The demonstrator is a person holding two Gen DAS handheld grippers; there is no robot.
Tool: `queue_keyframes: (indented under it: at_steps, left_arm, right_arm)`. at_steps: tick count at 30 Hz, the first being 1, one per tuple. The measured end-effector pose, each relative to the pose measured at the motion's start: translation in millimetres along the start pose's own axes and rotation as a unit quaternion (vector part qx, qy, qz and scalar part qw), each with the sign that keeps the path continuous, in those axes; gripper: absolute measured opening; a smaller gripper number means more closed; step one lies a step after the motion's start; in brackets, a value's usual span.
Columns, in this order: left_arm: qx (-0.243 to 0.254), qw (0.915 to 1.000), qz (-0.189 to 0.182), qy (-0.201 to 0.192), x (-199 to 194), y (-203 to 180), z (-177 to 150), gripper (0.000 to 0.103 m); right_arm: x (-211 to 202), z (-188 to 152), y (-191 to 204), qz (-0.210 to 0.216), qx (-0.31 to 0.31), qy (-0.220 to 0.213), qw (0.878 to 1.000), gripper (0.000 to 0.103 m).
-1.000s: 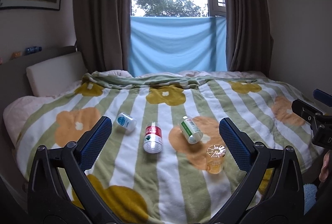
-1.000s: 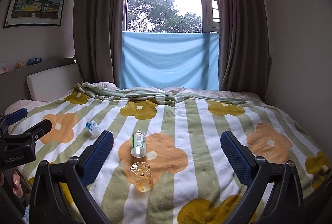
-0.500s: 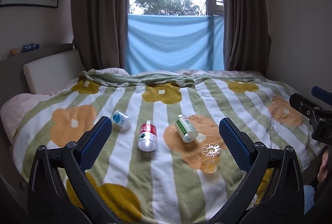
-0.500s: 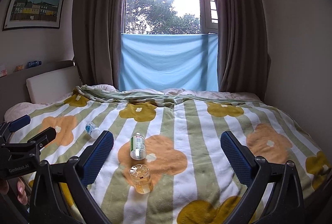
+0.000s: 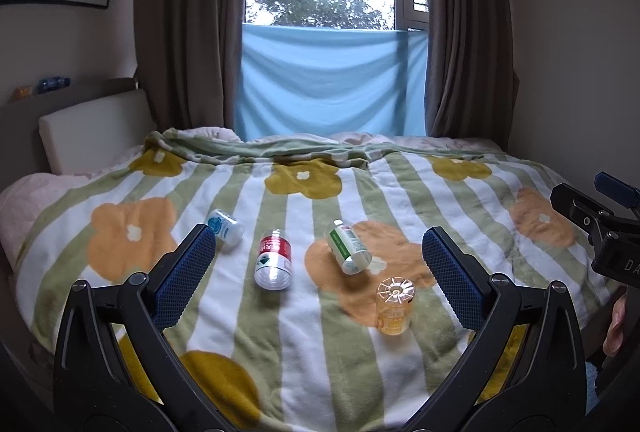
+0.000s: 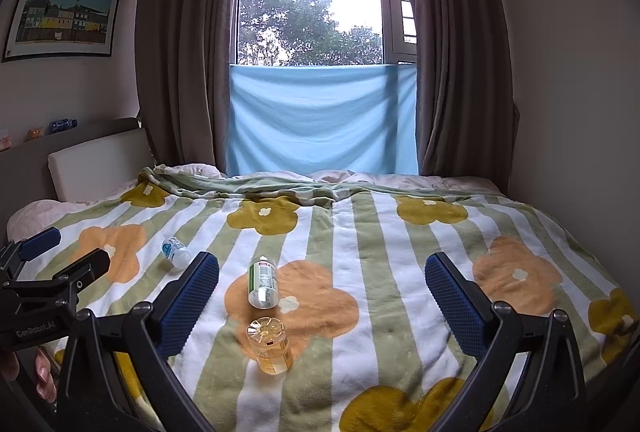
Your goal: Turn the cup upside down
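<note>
A clear yellowish cup (image 5: 394, 307) stands on the flowered blanket with its ribbed base facing up; it also shows in the right wrist view (image 6: 270, 345). My left gripper (image 5: 320, 272) is open and empty, held back from the cup, which sits low between its fingers toward the right one. My right gripper (image 6: 322, 298) is open and empty, with the cup low between its fingers near the left one. The right gripper's side shows at the left view's right edge (image 5: 600, 228).
Three bottles lie on the blanket (image 5: 240, 312): a white one with blue label (image 5: 225, 226), a red-labelled one (image 5: 274, 259) and a green-labelled one (image 5: 348, 247). A headboard cushion (image 5: 92, 132) is at the left. Curtains and a blue cloth (image 5: 332, 80) hang behind.
Both grippers have drawn back and tilted up slightly, so the bed and objects sit a little lower and smaller in view. The cup and bottles have not moved.
</note>
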State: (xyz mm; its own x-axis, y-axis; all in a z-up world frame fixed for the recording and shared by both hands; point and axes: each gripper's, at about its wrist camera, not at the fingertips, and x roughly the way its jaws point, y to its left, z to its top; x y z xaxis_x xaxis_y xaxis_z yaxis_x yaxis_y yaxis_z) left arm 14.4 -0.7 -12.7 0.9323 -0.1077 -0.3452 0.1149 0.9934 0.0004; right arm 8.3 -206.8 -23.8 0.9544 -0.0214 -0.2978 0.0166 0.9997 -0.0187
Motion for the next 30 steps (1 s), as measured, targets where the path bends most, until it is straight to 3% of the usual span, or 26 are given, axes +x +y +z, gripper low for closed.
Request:
queue_keyframes:
  at_steps: [30]
  left_arm:
    - [-0.019,0.9997,0.003,-0.016,-9,11,8,0.103]
  right_arm:
    - [-1,0,-5,-0.002,0.003,0.001,1.0,0.103]
